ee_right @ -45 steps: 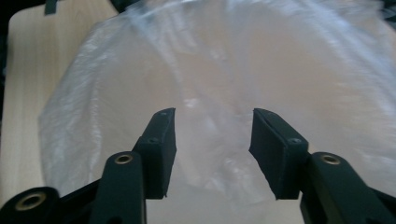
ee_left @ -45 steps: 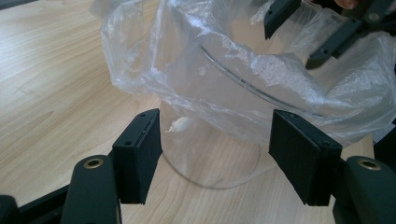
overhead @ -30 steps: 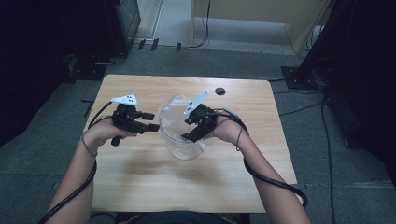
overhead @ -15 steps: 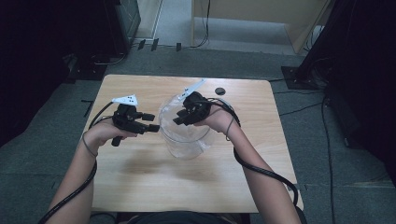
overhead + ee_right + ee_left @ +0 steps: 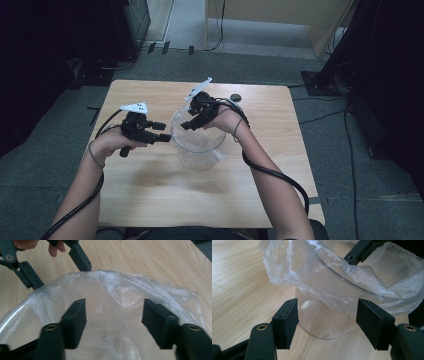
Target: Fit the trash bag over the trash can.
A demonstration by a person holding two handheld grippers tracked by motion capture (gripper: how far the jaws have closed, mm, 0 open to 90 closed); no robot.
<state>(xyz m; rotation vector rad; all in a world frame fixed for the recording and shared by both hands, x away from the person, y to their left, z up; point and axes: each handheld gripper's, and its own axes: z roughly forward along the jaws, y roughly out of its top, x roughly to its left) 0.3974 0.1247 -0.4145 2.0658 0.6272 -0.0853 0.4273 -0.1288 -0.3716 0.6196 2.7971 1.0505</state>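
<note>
I see one clear glass bowl (image 5: 196, 145) standing upright near the middle of the wooden table (image 5: 150, 200), with one thin transparent plastic bag (image 5: 192, 131) lining it. The film is crinkled and cloudy; it folds outward over the rim and hangs loosely down the outer wall, as my left gripper view shows. The bowl wall itself is smooth and see-through down to its base.

Count: one bowl, one bag, two grippers, one small dark round object (image 5: 235, 97) on the far part of the table, right of the bowl and well apart from it.

My left gripper (image 5: 159, 132) sits just left of the bowl, level with the rim. Its jaws stand wide apart; in its own view nothing lies between the pads, and the bagged rim is just beyond them. I cannot tell whether a jaw tip touches the film.

My right gripper (image 5: 186, 125) is over the far side of the bowl, pointing toward the near left. Its jaws have just been opening and now stand wide, over the bag's mouth, gripping nothing; the film lies beneath and beyond them.
</note>
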